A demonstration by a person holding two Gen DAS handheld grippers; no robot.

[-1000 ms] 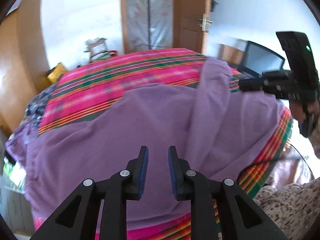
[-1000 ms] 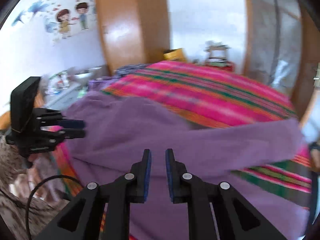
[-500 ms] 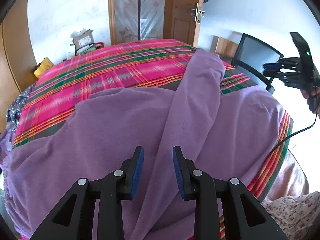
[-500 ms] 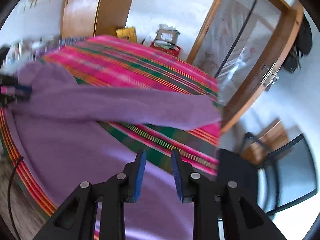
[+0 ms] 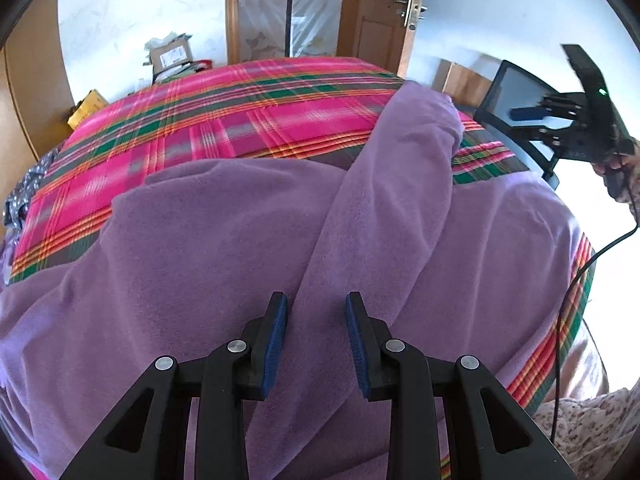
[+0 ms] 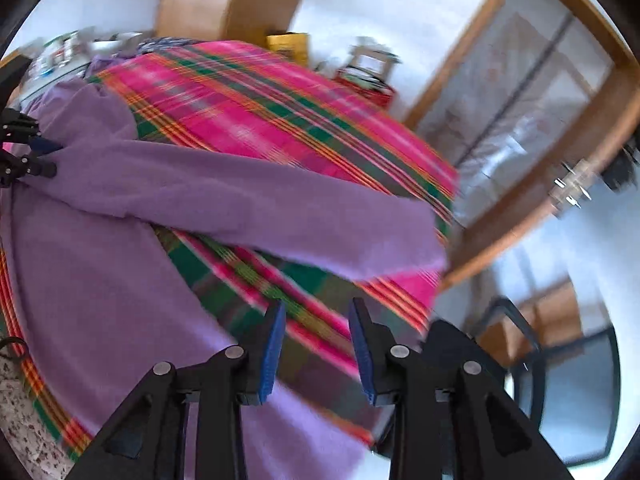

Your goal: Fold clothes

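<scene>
We are folding a purple top [image 5: 224, 240] that is lying spread across the near part of a bed covered by a pink plaid blanket [image 5: 224, 120]. The garment is resting flat because a fold needs a smooth base, and one sleeve [image 5: 400, 184] is lying diagonally across the body of the top, with its cuff reaching out toward the far right corner of the bed. In our judgement that sleeve is being laid inward so the top narrows before the body gets folded.

Our left gripper [image 5: 316, 336] is hovering low over the lower end of that sleeve. Its jaws are standing partly apart after widening a moment ago; the cloth is showing in the gap between the blue pads [image 5: 276, 340], yet nothing is being pinched, so we are reading this hand as having let go.

Our right gripper [image 6: 316, 348] is hanging out past the right side of the bed, over the blanket and the hem of the top, and the view from it is blurred. Its jaws have just been opening too, and they are empty, with only plaid showing between them. From the left view we are seeing that gripper [image 5: 532, 114] up at the right, near a dark chair [image 5: 516, 92].

With both hands free, we are probably lining up for a fresh grasp, most likely at the sleeve.
</scene>
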